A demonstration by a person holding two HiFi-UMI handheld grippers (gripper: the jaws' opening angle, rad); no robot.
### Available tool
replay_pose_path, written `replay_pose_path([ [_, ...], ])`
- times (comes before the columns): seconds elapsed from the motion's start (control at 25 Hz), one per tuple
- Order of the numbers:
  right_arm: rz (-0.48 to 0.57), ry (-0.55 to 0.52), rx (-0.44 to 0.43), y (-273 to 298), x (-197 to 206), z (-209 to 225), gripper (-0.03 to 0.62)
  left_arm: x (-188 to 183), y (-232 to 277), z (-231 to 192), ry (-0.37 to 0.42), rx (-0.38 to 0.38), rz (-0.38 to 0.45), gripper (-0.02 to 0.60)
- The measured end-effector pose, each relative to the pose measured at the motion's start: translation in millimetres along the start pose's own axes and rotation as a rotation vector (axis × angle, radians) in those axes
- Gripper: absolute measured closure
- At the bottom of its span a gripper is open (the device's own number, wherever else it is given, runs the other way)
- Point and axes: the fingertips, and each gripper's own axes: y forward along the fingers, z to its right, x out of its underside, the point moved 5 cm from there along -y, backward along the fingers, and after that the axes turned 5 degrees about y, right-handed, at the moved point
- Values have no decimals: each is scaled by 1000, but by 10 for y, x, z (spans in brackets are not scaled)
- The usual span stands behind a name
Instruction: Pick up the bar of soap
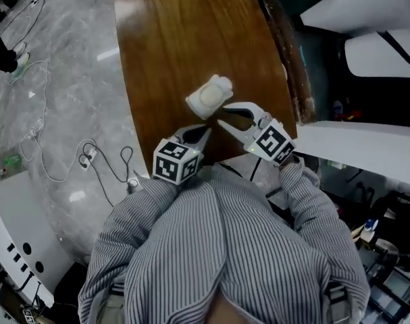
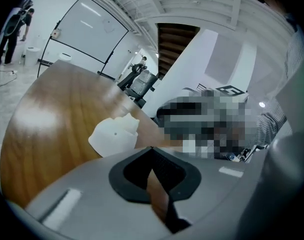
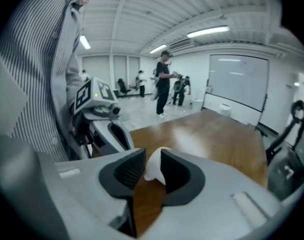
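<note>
A pale grey marble floor (image 1: 63,79) strewn with white cables (image 1: 37,135) borders the glossy brown wooden worktop (image 1: 191,39). The left tool (image 1: 203,132) points across its near edge, clenched on nothing. The white moulded bar of soap (image 1: 209,96) lies on the wood at the tips of the right tool (image 1: 223,114), which is slightly released and not pressing it.

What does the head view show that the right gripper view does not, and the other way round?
Only the head view: the right tool from above, open near the whole soap, and cables on the grey floor. Only the right gripper view: people standing in the room, a whiteboard, ceiling lights. Both: the wooden table, the white soap, the left tool.
</note>
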Motion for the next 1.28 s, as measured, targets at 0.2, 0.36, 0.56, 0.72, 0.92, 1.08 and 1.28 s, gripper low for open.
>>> replay_pose_path([
  [0.2, -194, -242, -221, 238, 59, 220, 482, 35, 85, -110, -76, -72, 8, 580],
  [0.36, -283, -457, -310, 393, 73, 394, 448, 57, 129, -168, -132, -114, 40, 580],
  [0.56, -394, -758, -417, 594, 154, 487, 400, 135, 136, -177, -175, -170, 72, 580],
  [0.72, -462, -906, -504, 733, 230, 493, 384, 177, 134, -138, -198, -191, 91, 580],
  [0.92, -521, -1002, -567, 871, 312, 529, 347, 212, 164, -92, -203, -200, 101, 580],
  [1.08, -544, -1032, -617, 919, 320, 518, 339, 212, 144, -78, -209, -220, 109, 580],
  [1.28, -531, -1010, -652, 946, 314, 539, 339, 229, 123, -123, -225, -228, 114, 580],
])
